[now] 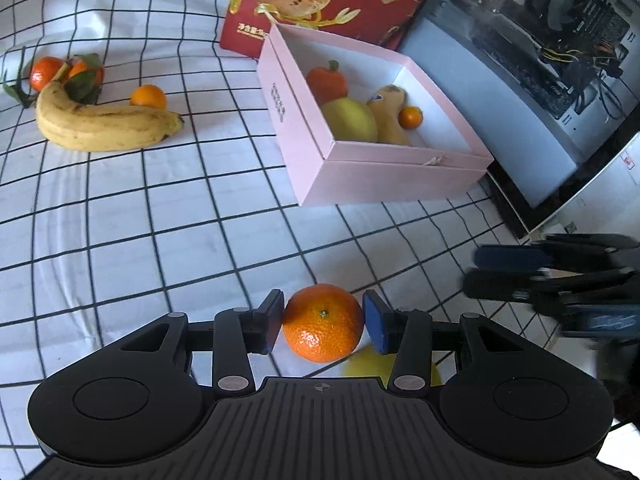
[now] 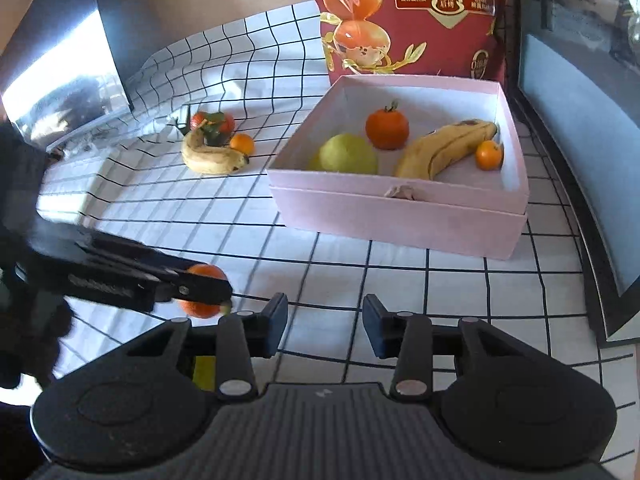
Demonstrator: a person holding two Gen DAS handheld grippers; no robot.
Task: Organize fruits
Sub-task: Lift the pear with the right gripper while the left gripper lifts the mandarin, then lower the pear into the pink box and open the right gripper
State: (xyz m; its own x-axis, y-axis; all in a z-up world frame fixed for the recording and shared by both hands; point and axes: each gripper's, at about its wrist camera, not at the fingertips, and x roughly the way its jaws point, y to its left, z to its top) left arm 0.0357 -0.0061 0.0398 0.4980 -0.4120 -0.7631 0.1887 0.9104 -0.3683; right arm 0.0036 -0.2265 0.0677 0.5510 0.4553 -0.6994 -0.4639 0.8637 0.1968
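My left gripper (image 1: 323, 320) is shut on a tangerine (image 1: 323, 336), its blue pads pressing both sides just above the checked cloth. In the right wrist view the same tangerine (image 2: 200, 308) shows between that gripper's fingers (image 2: 208, 288). My right gripper (image 2: 325, 320) is open with nothing between its fingers, right of the left one. The pink box (image 2: 400, 224) holds a leafy tangerine (image 2: 387, 128), a yellow-green fruit (image 2: 348, 154), a banana (image 2: 444, 150) and a small orange (image 2: 489, 155). On the cloth at the far left lie a banana (image 1: 104, 128), leafy tangerines (image 1: 44, 74) and a small orange (image 1: 149, 97).
A red gift box (image 1: 320, 0) stands behind the pink box. A glass-sided computer case (image 1: 540, 60) lines the right edge. A yellow fruit (image 1: 372, 364) lies under my left gripper. The checked cloth (image 1: 160, 220) lies between the two fruit groups.
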